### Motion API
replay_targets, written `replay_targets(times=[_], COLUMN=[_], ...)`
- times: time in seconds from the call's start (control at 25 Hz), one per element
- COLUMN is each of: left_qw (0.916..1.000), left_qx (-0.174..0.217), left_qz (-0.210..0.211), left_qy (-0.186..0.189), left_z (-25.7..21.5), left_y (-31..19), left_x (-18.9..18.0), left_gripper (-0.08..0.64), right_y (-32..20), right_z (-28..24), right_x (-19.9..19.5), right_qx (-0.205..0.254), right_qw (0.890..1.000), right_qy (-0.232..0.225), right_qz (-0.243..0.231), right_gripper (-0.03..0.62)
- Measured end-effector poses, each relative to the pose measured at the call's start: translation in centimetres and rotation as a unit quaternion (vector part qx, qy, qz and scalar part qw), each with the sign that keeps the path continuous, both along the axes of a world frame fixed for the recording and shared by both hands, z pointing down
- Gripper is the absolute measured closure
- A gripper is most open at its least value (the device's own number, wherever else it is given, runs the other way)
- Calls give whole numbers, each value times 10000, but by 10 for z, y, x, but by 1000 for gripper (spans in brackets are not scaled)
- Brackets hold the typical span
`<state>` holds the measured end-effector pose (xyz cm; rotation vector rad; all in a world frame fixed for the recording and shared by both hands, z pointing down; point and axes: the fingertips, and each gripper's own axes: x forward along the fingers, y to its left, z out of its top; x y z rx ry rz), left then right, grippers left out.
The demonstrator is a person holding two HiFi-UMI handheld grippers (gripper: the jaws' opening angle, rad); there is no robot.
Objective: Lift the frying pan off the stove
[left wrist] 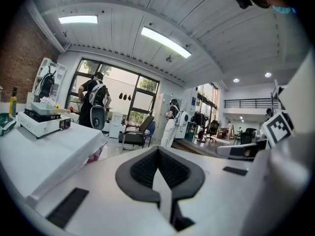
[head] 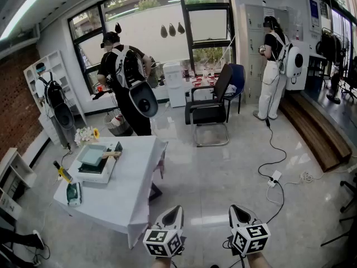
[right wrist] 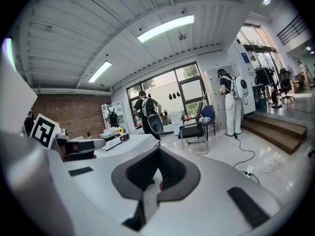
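A pale green square frying pan (head: 92, 154) with a wooden handle (head: 112, 154) sits on a white portable stove (head: 98, 171), on a white-clothed table (head: 125, 197) at the left. Both grippers are held low, well short of the table and right of it. My left gripper (head: 174, 210) is shut and holds nothing; its own view shows the pads (left wrist: 158, 150) together and the stove (left wrist: 43, 121) far to the left. My right gripper (head: 236, 209) is likewise shut and empty, its pads (right wrist: 158, 152) meeting, with the stove (right wrist: 114, 140) small in the distance.
On the table lie a yellow-capped bottle (head: 62, 172), a green packet (head: 73, 194) and flowers (head: 86, 134). A black chair (head: 209, 113) stands ahead. Cables and a power strip (head: 273, 178) lie on the floor at right. Three people stand farther off.
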<state>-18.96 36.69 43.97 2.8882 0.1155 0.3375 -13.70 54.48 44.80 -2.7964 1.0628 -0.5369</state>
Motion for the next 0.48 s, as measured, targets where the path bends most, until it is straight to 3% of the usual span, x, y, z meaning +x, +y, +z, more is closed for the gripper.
replay_targets(times=[0.48], left_qw=[9999], left_qx=[-72], left_qz=[129], left_qy=[-11], left_z=[5], left_y=[15], left_x=[10], left_gripper=[546], right_y=[17], right_z=[6], right_x=[9], right_qx=[157], right_qw=[9997], right_qy=[-122], right_qz=[111], right_gripper=[592])
